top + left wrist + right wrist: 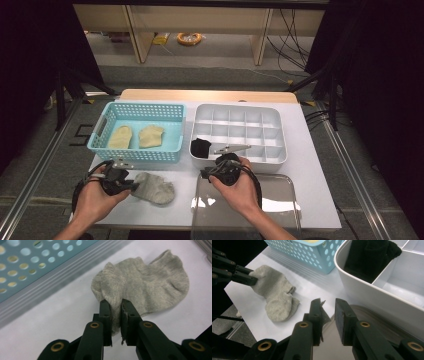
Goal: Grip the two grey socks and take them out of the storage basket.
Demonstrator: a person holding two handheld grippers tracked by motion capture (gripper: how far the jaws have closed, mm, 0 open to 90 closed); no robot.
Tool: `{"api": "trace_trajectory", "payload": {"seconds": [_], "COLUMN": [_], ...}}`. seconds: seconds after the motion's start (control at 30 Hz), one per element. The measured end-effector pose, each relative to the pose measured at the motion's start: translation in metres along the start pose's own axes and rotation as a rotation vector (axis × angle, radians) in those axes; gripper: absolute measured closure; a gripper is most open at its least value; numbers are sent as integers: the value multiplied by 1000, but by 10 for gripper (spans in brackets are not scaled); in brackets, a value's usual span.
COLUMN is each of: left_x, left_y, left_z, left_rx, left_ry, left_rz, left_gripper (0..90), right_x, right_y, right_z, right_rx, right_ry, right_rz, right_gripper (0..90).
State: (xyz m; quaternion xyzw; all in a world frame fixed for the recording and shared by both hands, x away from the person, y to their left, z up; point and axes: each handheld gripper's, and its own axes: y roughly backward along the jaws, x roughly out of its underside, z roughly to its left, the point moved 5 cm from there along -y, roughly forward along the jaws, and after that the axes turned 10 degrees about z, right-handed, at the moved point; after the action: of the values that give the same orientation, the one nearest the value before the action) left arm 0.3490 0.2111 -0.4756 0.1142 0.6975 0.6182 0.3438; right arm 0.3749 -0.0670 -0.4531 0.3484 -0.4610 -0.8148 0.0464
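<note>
Beside the basket [137,131] our left gripper [115,305] clamps the grey sock [147,282]. Our right gripper [328,305] hangs unclenched, nothing between its jaws, near the tray [239,131] and clear lid [280,200].

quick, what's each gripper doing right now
Left gripper: closed on the grey sock.
Right gripper: open, nothing between its jaws.

White table [310,165]: blue basket [172,152], divided tray [280,159], grey sock [156,188], clear lid [280,200].
</note>
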Motion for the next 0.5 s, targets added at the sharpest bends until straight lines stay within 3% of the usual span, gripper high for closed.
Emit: {"api": "trace_trajectory", "payload": {"seconds": [0.13, 0.3, 0.5], "left_x": [-3, -9, -13], "left_y": [-2, -5, -8], "left_z": [-7, -17, -23], "left_rx": [15, 86, 119], "left_ry": [-24, -39, -56], "left_rz": [3, 16, 17], "left_gripper": [801, 801, 801], "right_x": [0, 1, 1], "right_y": [1, 1, 1], "right_z": [0, 0, 0], "right_rx": [2, 4, 5], "right_ry": [6, -2, -2], "right_rz": [0, 0, 1], "right_gripper": [764, 764, 763]}}
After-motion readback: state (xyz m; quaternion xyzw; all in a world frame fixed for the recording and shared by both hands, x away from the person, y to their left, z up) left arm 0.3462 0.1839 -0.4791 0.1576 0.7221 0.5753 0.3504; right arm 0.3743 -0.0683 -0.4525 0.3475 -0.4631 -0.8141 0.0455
